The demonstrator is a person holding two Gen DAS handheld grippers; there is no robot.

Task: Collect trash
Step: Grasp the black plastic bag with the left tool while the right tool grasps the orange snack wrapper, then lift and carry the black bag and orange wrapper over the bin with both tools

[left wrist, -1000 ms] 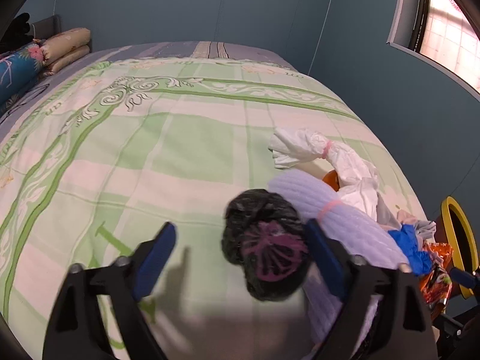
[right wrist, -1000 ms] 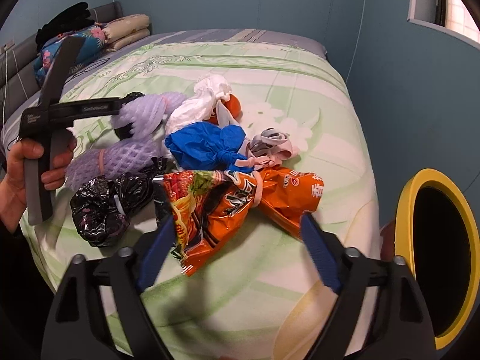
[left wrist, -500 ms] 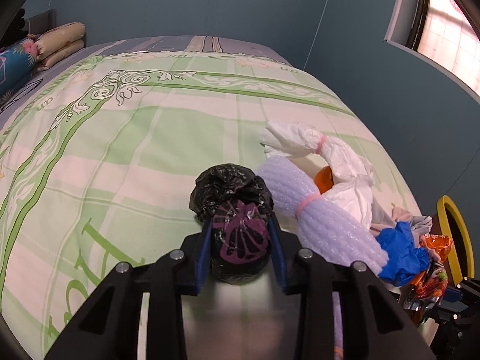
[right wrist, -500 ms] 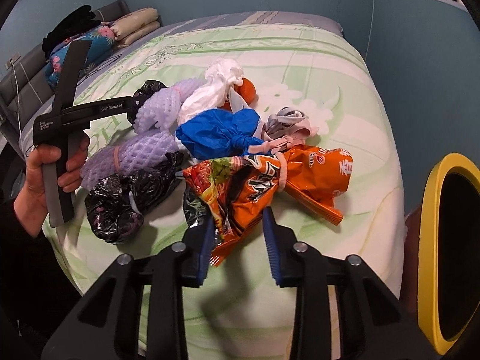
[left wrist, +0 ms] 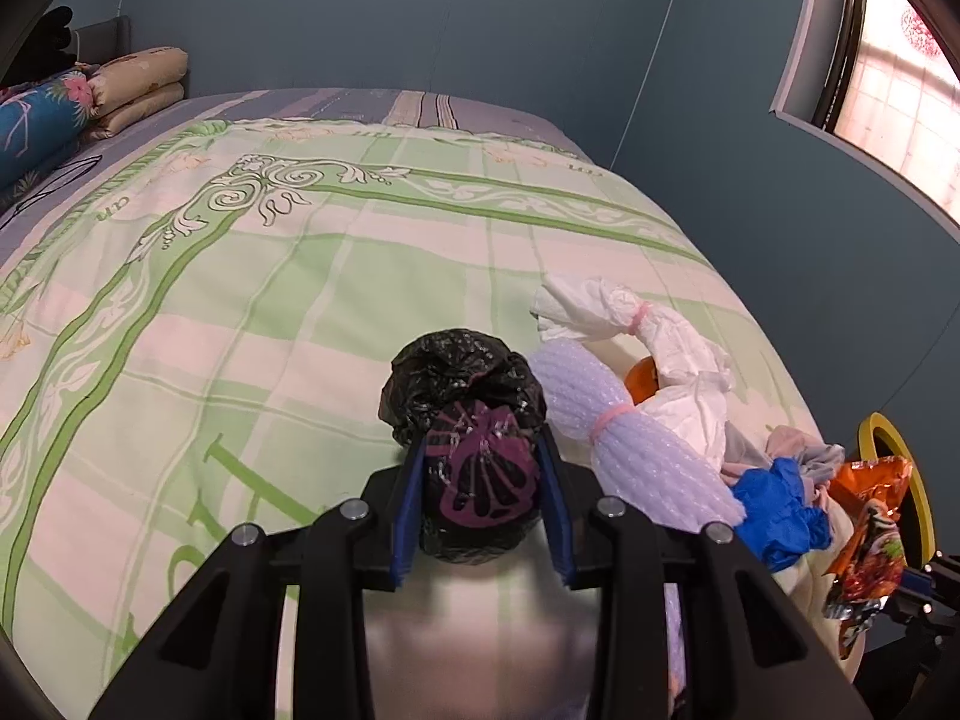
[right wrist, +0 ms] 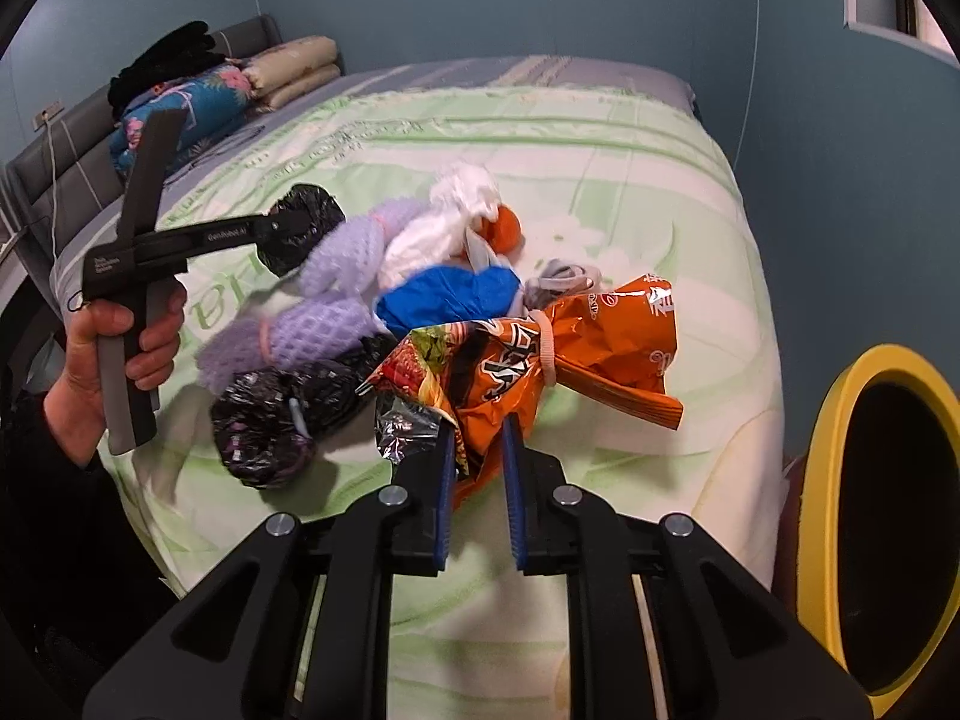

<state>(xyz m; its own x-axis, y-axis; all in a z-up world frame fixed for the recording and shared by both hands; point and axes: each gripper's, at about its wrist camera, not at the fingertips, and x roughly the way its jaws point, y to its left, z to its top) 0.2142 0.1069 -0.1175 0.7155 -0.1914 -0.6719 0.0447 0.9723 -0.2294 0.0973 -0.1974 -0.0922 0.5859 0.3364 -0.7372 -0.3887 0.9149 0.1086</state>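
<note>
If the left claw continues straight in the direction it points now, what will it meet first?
Apart from the black bag the left claw already grips, probably only the green bedspread. Depth is unclear, but the lavender bundle lies off to the side.

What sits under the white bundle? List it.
Under the white bundle an orange thing pokes out, and the blue bag lies against its near end. The rest of the orange thing is covered.
</note>
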